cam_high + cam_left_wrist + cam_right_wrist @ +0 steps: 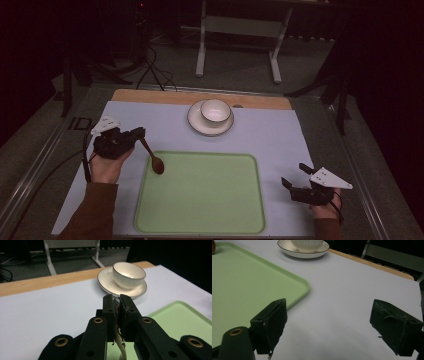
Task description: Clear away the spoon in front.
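A: What is held by the left gripper (138,134)?

B: A wooden spoon (151,156) is gripped by its handle. In the left gripper view the jaws are seen pressed almost together, with the thin handle (121,345) clamped between the pads and hanging down below them.

A: Where is the spoon's bowl found?

B: In the high view it is seen at the near-left corner region of the green tray (200,192), over the tray's left edge. Whether the bowl is resting on the tray or held just above it cannot be told. The handle is tilted up and to the left, towards the jaws.

A: And the right gripper (295,176)?

B: It is held wide open, with nothing between its jaws. In the right gripper view only the pale blue mat (352,290) is seen in the gap. The gripper is placed just beside the tray's right edge, near the mat's front corner.

A: What else is laid out on the mat?

B: A white cup (215,111) is set upright on a saucer (195,122) beyond the tray's far edge, well apart from both grippers. A strip of wooden tabletop (150,96) is left uncovered behind the mat.
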Motion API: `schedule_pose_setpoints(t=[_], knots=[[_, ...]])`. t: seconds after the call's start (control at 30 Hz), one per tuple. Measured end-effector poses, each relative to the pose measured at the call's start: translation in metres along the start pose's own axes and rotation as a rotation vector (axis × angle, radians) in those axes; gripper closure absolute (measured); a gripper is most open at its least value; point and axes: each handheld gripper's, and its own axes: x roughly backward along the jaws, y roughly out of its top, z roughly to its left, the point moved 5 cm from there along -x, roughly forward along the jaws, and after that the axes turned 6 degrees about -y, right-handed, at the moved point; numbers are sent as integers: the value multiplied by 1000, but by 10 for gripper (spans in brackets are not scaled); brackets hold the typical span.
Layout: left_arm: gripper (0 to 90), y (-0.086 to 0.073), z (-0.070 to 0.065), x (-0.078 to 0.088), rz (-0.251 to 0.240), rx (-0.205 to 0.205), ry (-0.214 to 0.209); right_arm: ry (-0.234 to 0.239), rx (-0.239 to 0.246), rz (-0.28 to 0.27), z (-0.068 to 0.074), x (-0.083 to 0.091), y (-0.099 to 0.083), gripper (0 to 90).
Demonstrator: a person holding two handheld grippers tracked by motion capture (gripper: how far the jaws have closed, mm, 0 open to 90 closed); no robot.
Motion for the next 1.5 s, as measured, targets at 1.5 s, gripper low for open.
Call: schedule_pose_setpoints(t=[1.5], knots=[[759,-73,-1,-65,149,-13,-88,9,26,17,5,-4,-1,142]])
